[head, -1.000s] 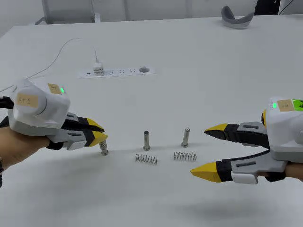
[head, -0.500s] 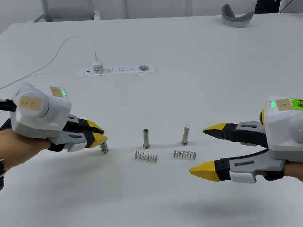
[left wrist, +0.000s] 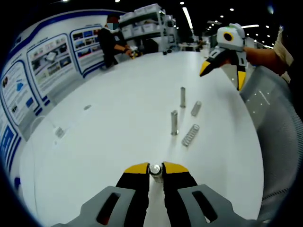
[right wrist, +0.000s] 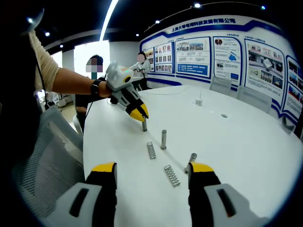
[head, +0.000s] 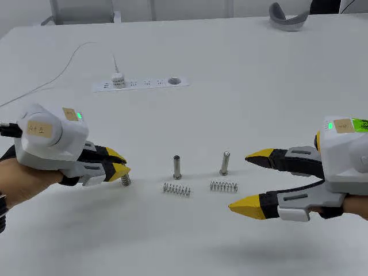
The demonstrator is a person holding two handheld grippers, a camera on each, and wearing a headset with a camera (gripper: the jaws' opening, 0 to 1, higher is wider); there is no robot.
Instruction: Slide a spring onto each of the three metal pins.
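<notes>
At the left of the white table (head: 241, 86), the yellow-tipped left gripper (head: 125, 163) stays pinched on a short steel pin (left wrist: 155, 170) already wearing its coil spring (head: 125, 180) (one down), while the right gripper (head: 238, 181) waits, jaws wide apart, near two loose springs (head: 176, 188) and bare pins (head: 177, 167).

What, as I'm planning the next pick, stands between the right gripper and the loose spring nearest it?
Nothing visible does. The right gripper is open, and only bare table lies between its tips and the spring. The pin stands just beyond the spring, off the line of approach.
</notes>
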